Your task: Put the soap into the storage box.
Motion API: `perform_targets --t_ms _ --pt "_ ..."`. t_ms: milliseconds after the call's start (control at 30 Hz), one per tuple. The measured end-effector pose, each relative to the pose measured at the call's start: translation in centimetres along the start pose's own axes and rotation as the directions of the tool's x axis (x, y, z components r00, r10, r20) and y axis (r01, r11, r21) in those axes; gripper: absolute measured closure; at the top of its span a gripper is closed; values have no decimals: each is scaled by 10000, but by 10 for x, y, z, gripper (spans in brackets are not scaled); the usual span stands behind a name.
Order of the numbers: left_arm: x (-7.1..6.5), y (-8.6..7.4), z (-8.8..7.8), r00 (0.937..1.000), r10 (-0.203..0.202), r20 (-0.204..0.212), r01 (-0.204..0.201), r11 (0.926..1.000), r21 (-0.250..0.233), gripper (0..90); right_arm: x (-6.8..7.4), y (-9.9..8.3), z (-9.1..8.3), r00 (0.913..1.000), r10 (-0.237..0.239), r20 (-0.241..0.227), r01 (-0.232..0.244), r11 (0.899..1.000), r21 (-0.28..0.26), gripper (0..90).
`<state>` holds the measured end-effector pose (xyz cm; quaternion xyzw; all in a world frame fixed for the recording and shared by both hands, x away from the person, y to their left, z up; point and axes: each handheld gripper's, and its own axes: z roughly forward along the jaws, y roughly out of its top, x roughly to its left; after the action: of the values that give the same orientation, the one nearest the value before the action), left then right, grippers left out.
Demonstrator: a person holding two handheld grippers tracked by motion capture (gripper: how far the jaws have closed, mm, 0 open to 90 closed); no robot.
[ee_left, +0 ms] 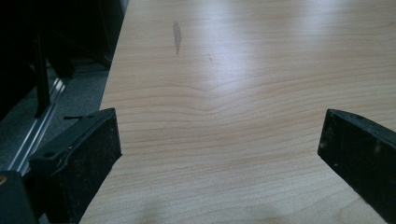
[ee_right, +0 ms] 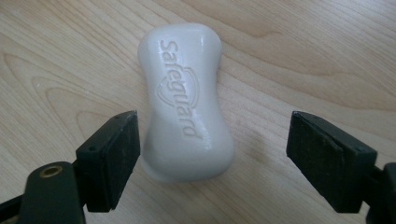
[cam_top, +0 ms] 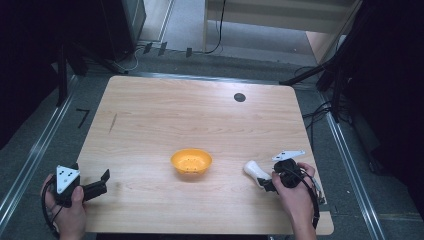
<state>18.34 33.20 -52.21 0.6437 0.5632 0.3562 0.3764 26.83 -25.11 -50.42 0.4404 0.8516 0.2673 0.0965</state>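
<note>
A white bar of soap [ee_right: 187, 102] with raised lettering lies flat on the wooden table [cam_top: 200, 115]. My right gripper [ee_right: 212, 161] is open around its near end; the left pad sits close beside the bar and the right pad stands well clear of it. From above, the soap [cam_top: 255, 171] lies just left of my right gripper [cam_top: 268, 184], at the table's front right. An orange bowl [cam_top: 191, 162] stands empty in the middle near the front. My left gripper [cam_top: 102, 182] rests at the front left corner, open, with bare wood between its jaws [ee_left: 219, 154].
A small dark round mark [cam_top: 239, 97] sits near the table's far edge. A dark streak [cam_top: 113, 122] marks the wood at the left. Metal rails [cam_top: 35, 150] and cables run along the floor on both sides, with dark stands behind.
</note>
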Motion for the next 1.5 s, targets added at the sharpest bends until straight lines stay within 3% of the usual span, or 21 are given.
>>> perform_targets --t_ms 700,1500 --pt "0 0 0 10000 22 -34 -22 10000 35 0 5 13 15 10000 84 21 -85 9995 299 205" --pt "-1 0 1 10000 55 -6 -55 10000 17 0 6 18 31 9996 161 -251 -142 9973 727 320"
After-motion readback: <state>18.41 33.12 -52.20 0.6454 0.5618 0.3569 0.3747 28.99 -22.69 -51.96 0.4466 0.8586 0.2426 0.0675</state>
